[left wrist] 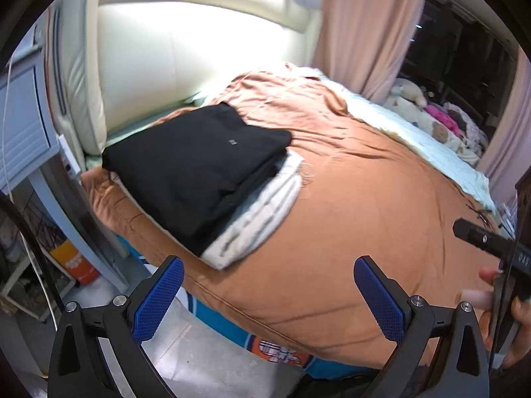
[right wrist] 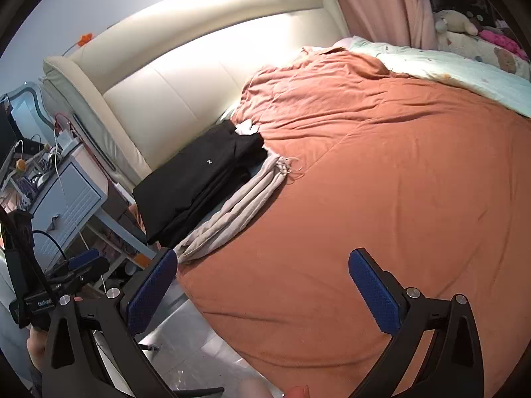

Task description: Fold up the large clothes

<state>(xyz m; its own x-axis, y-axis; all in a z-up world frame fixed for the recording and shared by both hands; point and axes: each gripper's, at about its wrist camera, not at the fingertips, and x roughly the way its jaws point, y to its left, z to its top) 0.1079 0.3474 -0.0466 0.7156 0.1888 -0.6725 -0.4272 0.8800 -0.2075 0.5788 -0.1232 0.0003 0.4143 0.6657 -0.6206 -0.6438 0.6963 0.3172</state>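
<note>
A folded black garment (left wrist: 195,169) lies on top of a folded grey garment (left wrist: 262,215) near the left edge of the bed, on the orange-brown cover (left wrist: 381,215). The stack also shows in the right wrist view, black garment (right wrist: 199,179) over grey garment (right wrist: 239,209). My left gripper (left wrist: 268,295) is open and empty, held above the bed's near edge, short of the stack. My right gripper (right wrist: 262,292) is open and empty, over the near edge of the orange cover (right wrist: 398,182), to the right of the stack.
A cream padded headboard (left wrist: 199,59) stands behind the bed. A blue nightstand (right wrist: 66,199) with clutter stands at the left. A pale green blanket (left wrist: 415,139) and stuffed toys (left wrist: 415,99) lie at the far side by pink curtains (left wrist: 365,26). The right gripper's body (left wrist: 491,242) shows at right.
</note>
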